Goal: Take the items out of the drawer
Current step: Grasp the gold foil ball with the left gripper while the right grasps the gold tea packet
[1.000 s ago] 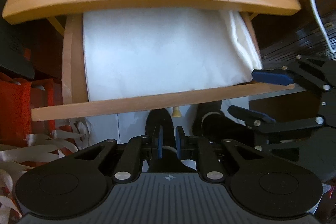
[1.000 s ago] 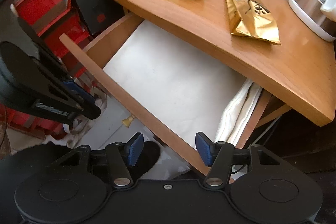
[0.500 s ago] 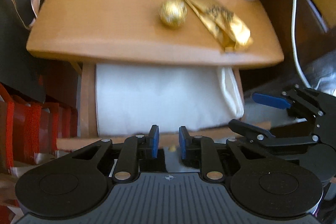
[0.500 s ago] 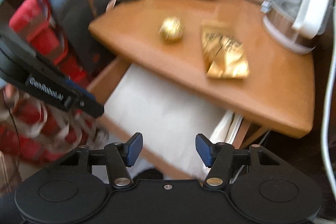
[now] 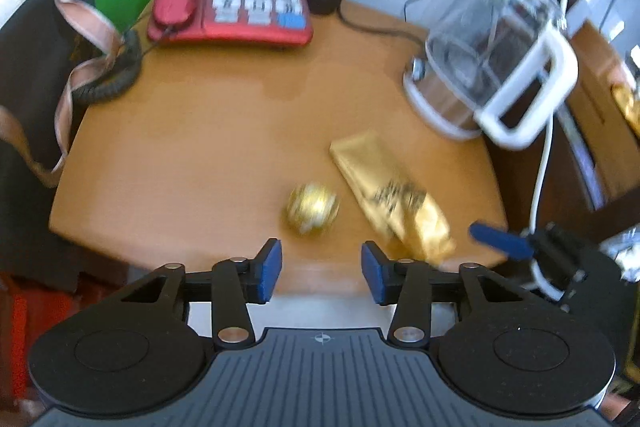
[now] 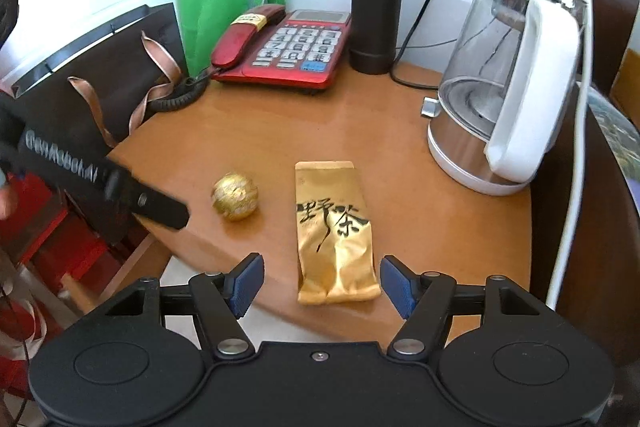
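Note:
A gold foil ball (image 5: pixel 313 207) (image 6: pixel 235 197) and a gold tea packet (image 5: pixel 390 203) (image 6: pixel 334 231) lie on the wooden desk top (image 6: pixel 280 131), near its front edge. My left gripper (image 5: pixel 322 273) hovers over that edge just short of the ball, its jaws opening with nothing between them. My right gripper (image 6: pixel 322 285) is above the near end of the packet, jaws opening too, pads clear of it. Only a corner of the drawer (image 6: pixel 132 267) shows under the desk, with a white lining (image 6: pixel 176 269).
At the back of the desk stand a red telephone (image 6: pixel 288 47), a black flask (image 6: pixel 378 7) and a glass kettle (image 6: pixel 508 87) with cables behind. A black gift bag (image 6: pixel 100 67) and red boxes (image 6: pixel 68 247) crowd the left side.
Both grippers have risen from the open drawer and tilted up, so the desk top now fills both views. Both pairs of jaws have spread wider.

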